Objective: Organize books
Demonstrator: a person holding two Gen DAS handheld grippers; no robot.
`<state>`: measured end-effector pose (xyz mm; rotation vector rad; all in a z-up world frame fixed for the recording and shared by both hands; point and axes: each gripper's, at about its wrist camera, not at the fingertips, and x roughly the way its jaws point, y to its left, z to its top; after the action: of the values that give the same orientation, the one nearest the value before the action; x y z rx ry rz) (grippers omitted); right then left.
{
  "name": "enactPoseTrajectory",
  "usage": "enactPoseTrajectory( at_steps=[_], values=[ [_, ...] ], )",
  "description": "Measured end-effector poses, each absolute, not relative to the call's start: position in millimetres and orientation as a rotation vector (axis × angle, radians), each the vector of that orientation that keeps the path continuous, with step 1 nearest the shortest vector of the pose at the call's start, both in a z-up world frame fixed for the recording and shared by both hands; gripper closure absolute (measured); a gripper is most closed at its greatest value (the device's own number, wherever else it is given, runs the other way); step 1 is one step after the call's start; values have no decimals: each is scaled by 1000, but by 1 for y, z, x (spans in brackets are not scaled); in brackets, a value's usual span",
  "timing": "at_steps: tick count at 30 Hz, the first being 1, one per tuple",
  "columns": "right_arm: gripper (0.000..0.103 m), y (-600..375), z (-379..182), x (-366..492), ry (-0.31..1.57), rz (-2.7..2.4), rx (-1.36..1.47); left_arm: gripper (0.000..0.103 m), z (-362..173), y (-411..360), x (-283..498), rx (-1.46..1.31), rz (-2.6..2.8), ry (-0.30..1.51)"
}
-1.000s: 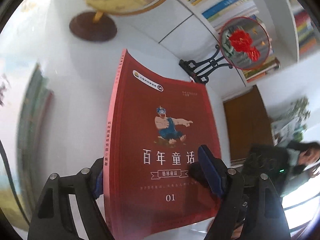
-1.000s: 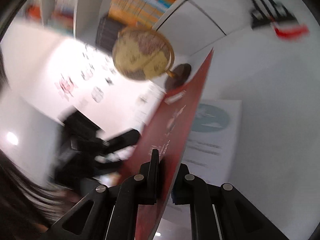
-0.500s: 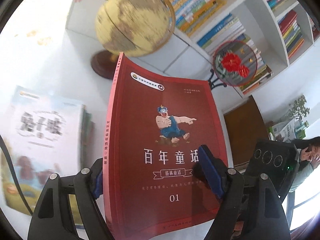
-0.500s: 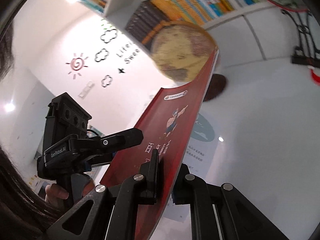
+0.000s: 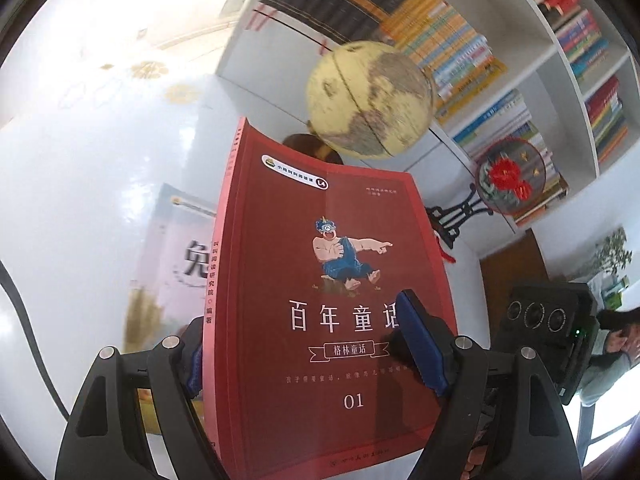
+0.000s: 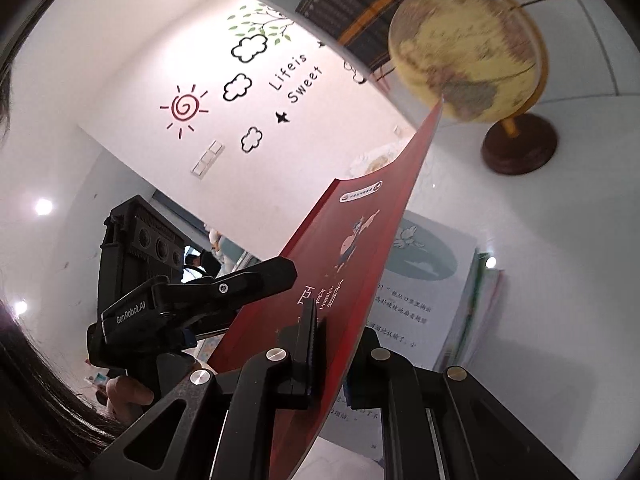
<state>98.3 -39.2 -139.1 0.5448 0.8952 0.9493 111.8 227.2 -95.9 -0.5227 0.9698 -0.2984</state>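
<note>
Holding the red book [image 5: 320, 280] with both tools, I see it fill the centre of the left wrist view, its cover facing the camera and its spine on the left edge. My left gripper [image 5: 304, 356] spans the book's width at the lower part of the frame: one blue pad sits against the spine side and the other lies on the cover's right portion, so it is clamped across the book. In the right wrist view the same red book [image 6: 352, 280] runs edge-on from the bottom centre up toward the upper right, and my right gripper [image 6: 332, 356] is pinched tight on its lower edge, one finger on each face. The left gripper [image 6: 192, 308] shows there too, at the left middle, reaching onto the book from that side. Behind the book's top edge stands a yellowish globe [image 5: 370, 100] on a dark round base, upper centre of the left view. A white bookshelf [image 5: 516, 92] packed with coloured spines fills the upper right. A round fan with red flowers [image 5: 510, 176] stands on a black stand to the right of the book. On the white table [image 5: 80, 208], another pale book [image 5: 180, 248] lies to the left, partly hidden behind the red one.
</note>
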Motion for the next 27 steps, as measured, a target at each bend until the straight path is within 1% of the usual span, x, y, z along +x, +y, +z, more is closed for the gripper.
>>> enactPoseTrajectory(
  at_steps=[4,8,13,16,17,21,27],
  values=[
    [93,-17,-144,101,925,950,545,26,-104,241,112,-519,-285,975],
    [93,-2,-155,105,973,922,543,26,-127,253,116,-519,-268,1018],
    [93,15,-187,112,1096,836,570,26,-157,265,119,-558,-225,1076],
    [92,21,-200,111,1122,815,560,25,-177,272,122,-581,-199,1130],
    [91,22,-204,111,1128,808,570,22,-177,274,121,-596,-214,1106],
    [87,22,-217,114,1153,743,593,16,-176,273,123,-591,-228,1114],
    [86,9,-222,115,1155,697,635,15,-175,267,124,-542,-225,1129]
  ],
)
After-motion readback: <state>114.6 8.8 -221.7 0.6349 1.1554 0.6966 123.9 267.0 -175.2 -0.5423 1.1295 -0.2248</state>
